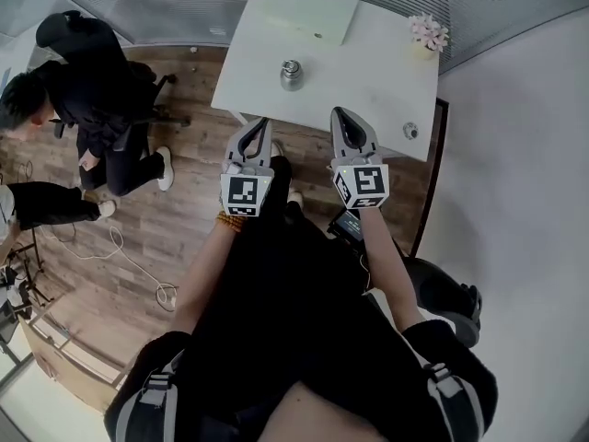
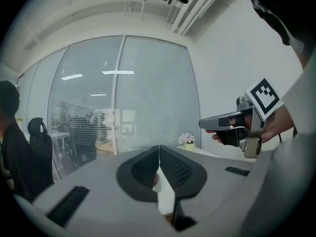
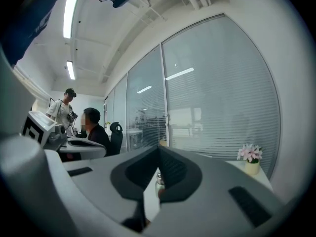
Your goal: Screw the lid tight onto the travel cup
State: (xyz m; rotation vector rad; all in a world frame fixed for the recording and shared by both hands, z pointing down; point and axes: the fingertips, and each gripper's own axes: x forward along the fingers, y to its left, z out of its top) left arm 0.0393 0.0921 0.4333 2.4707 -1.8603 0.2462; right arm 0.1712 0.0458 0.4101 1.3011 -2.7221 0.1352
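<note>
In the head view, a metal travel cup (image 1: 291,75) stands upright near the middle of the white table (image 1: 368,81). A small round piece that looks like its lid (image 1: 410,131) lies near the table's front right corner. My left gripper (image 1: 259,122) and right gripper (image 1: 340,112) hang side by side in front of the table's near edge, both shut and empty. In the right gripper view, the right gripper (image 3: 159,149) has its jaws together, and the cup (image 3: 159,180) shows just past them. In the left gripper view, the left gripper (image 2: 159,147) is shut too, with the right gripper (image 2: 203,124) off to its right.
A small pot of pink flowers (image 1: 429,35) stands at the table's far right corner and a pale flat sheet (image 1: 299,9) lies at the back. A seated person in black (image 1: 92,90) and an office chair are to the left, on the wooden floor. A white wall runs along the right.
</note>
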